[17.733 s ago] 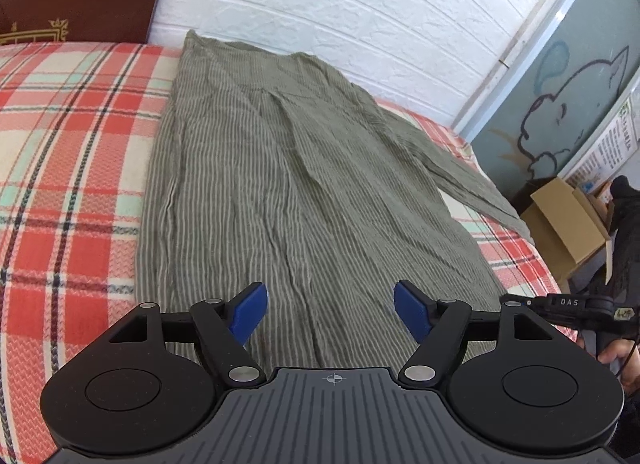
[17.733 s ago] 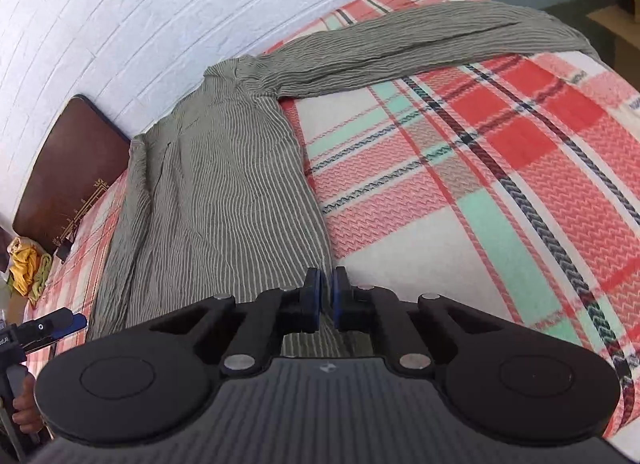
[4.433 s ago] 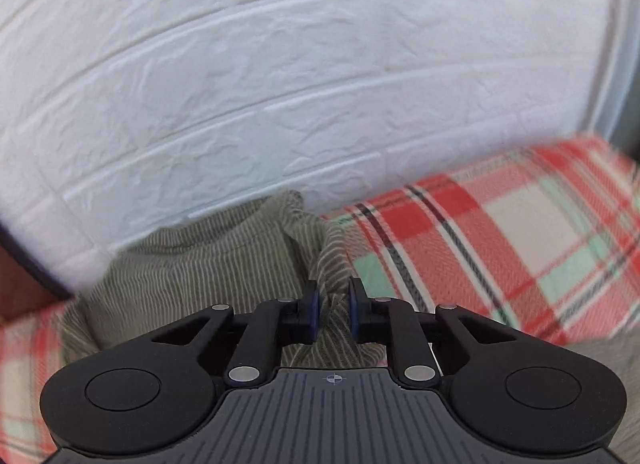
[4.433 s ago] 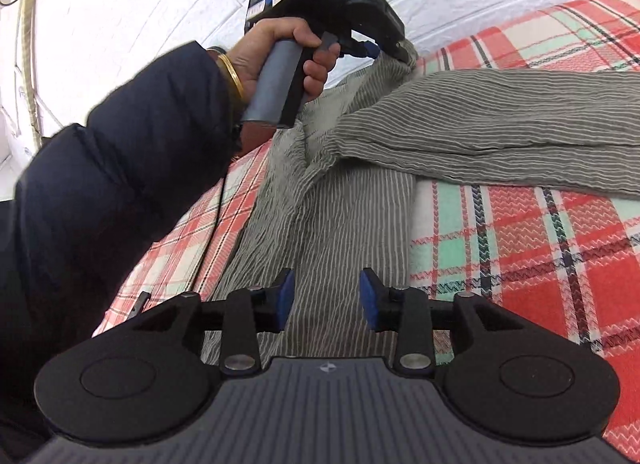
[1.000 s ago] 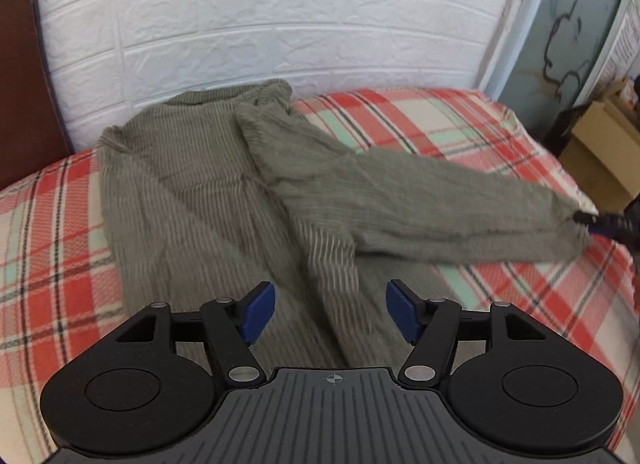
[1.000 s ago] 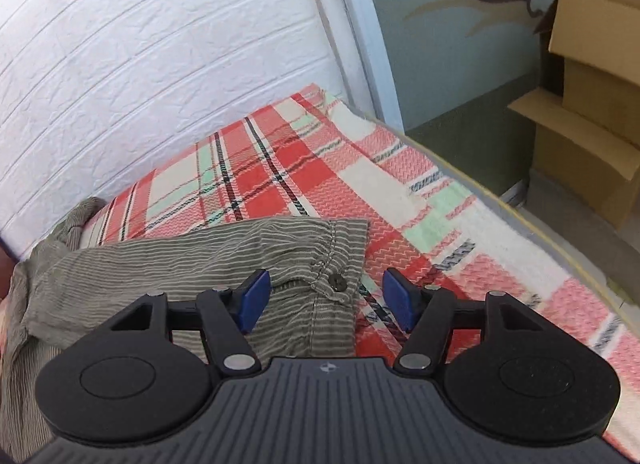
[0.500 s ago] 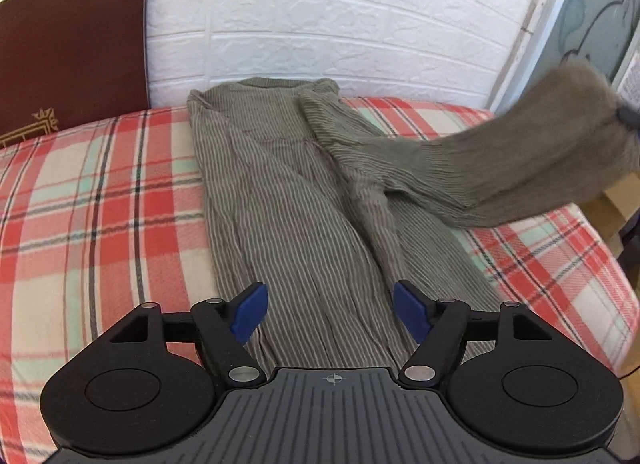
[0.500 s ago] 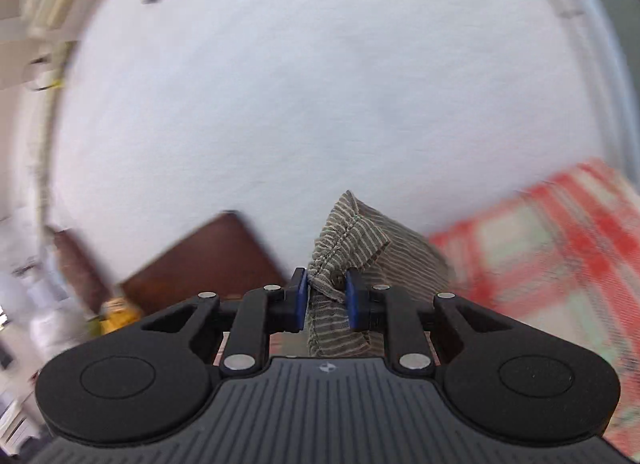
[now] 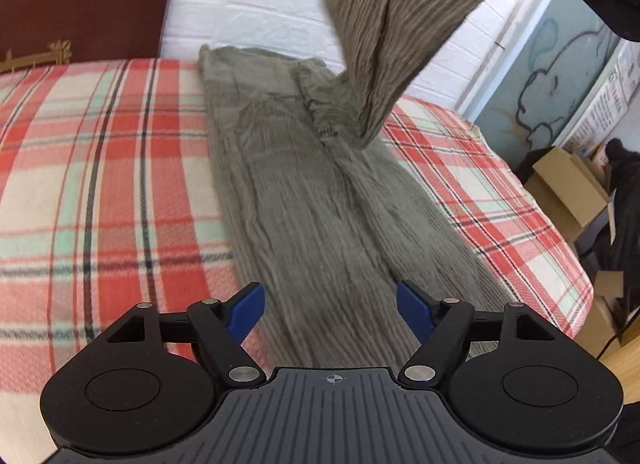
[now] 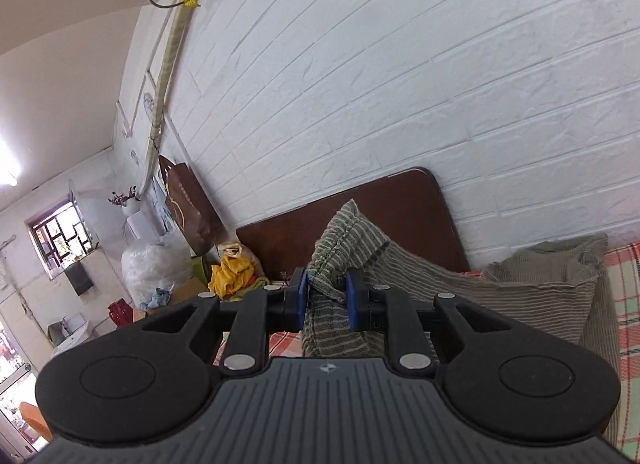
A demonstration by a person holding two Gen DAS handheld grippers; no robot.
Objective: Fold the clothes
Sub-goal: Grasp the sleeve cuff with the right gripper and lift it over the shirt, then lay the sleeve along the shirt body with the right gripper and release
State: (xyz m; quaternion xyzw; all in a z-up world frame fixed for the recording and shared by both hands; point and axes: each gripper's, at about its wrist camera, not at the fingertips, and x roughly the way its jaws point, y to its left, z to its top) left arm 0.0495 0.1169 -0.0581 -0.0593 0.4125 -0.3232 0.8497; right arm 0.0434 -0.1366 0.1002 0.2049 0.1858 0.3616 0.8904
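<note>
Boxes of cardboard, contents hidden; right tongs grip shirt cuff, left tongs wide, empty.

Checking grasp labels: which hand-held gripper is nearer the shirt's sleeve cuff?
Right. The right hand-held gripper is shut on the sleeve cuff, lifted above the bed; the left hand-held gripper hovers open over the shirt's lower body.

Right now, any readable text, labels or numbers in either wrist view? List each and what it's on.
None can be quoted.
Poster on the far wall, left wrist view: printed lines and a green mark, too small to read.
Brown paper bag hanging on the brick wall, right wrist view: faint gold print, too blurred to read.
</note>
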